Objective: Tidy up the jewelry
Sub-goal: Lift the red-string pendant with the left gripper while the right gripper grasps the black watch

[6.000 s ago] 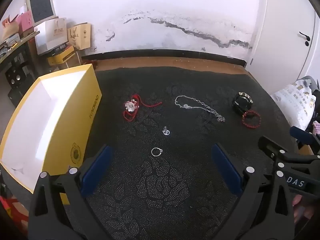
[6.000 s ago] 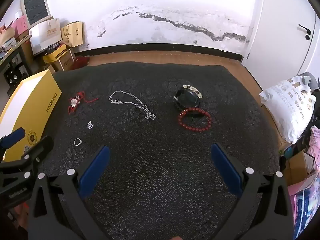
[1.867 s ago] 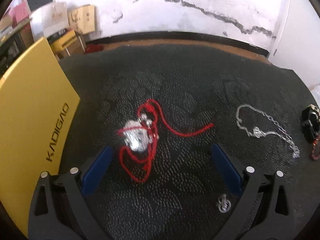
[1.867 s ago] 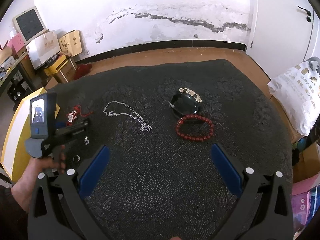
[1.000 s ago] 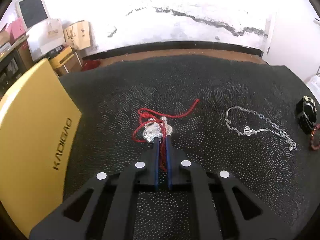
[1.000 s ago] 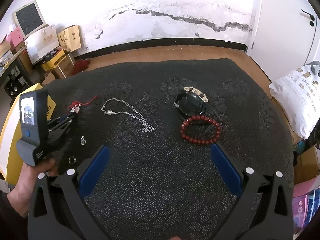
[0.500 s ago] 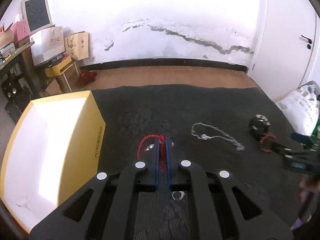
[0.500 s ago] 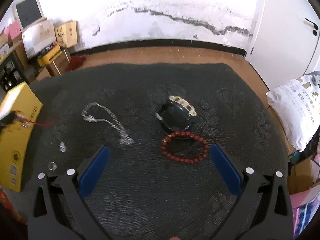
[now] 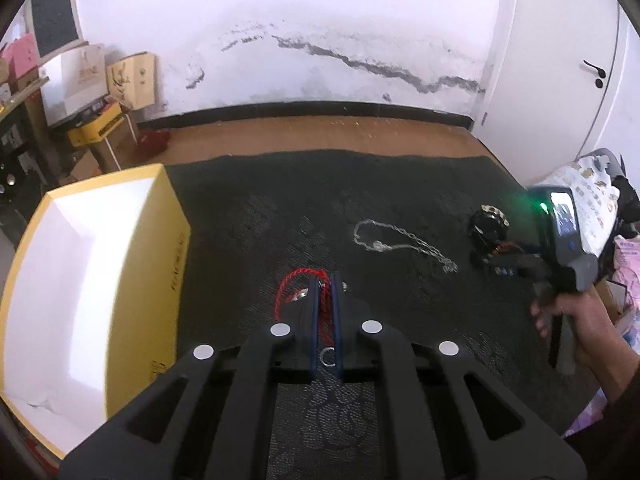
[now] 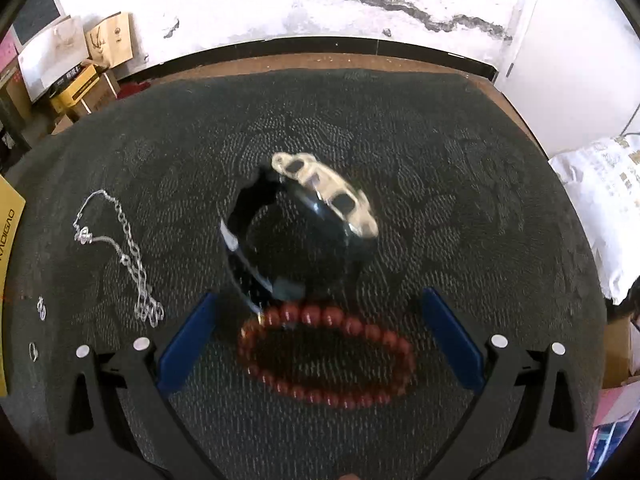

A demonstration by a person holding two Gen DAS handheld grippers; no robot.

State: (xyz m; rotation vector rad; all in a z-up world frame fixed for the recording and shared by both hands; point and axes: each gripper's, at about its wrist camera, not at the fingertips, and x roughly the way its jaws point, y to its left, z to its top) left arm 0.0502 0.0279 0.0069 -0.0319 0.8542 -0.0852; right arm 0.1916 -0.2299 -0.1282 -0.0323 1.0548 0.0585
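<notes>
My left gripper [image 9: 327, 280] is shut on a red cord necklace [image 9: 289, 285] with a silver pendant and holds it above the dark mat, right of the open yellow box [image 9: 72, 276]. A silver chain [image 9: 394, 240] lies on the mat; it also shows in the right wrist view [image 10: 120, 256]. A small ring [image 9: 328, 357] lies below my left fingers. My right gripper [image 10: 316, 312] is open, low over a red bead bracelet [image 10: 326, 354] that lies between its fingers. A black bangle with a pale clasp [image 10: 304, 216] lies just beyond the beads.
The dark patterned mat [image 10: 460, 160] covers the floor up to a wooden strip and a white wall. Boxes and bags [image 9: 80, 92] stand at the far left. A white sack [image 10: 604, 200] lies at the right. Two small silver rings [image 10: 40, 308] lie left of the chain.
My left gripper shut on the red cord necklace and lifted it off the mat. My right gripper moved forward and down until the bead bracelet sits between its open fingers.
</notes>
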